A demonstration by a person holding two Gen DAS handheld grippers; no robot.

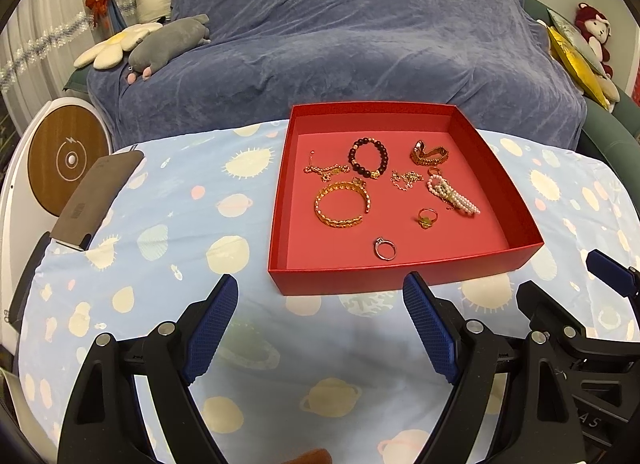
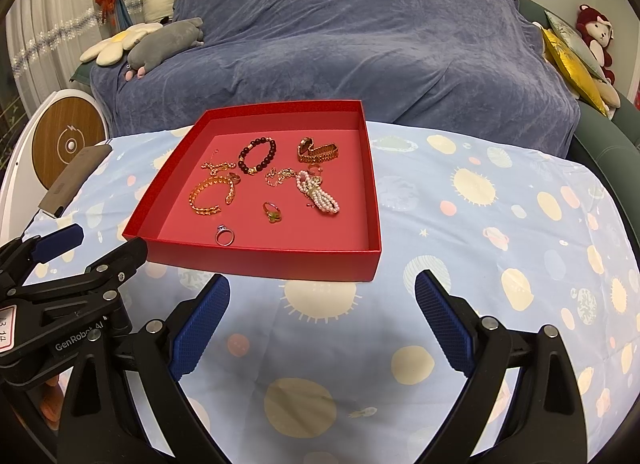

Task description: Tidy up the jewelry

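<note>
Inside the red box (image 1: 404, 264) all the jewelry lies spread on the pink floor: dark bead bracelet (image 1: 369, 157) at the back, gold watch-style band (image 1: 429, 155) to its right, thin chain (image 1: 325, 170) to its left, gold bangle (image 1: 342, 203) in front of that, a small tangled chain (image 1: 406, 179) mid-box, pearl bracelet (image 1: 452, 195) on the right, a gold ring with a green stone (image 1: 427, 218), and a silver ring (image 1: 385, 250) nearest the front wall. None of it is on the cloth outside. The pieces sit apart, except that the pearl bracelet is close to the tangled chain. My left tool (image 1: 320, 328) is spread wide with nothing between its pads, just in front of the box; my right tool (image 2: 322, 324) likewise gapes with nothing in it, low over the worktop (image 2: 480, 264) with its planet-print cloth. My judgement: this fits either a pile still to be sorted inside the box or a finished collection with the tools pulled back; I cannot settle which. Any pick here would call for a fine pinch on thin, flat rings against a low wall. Behind are a blue-covered sofa (image 1: 340, 31) and plush toys (image 1: 160, 43).
</note>
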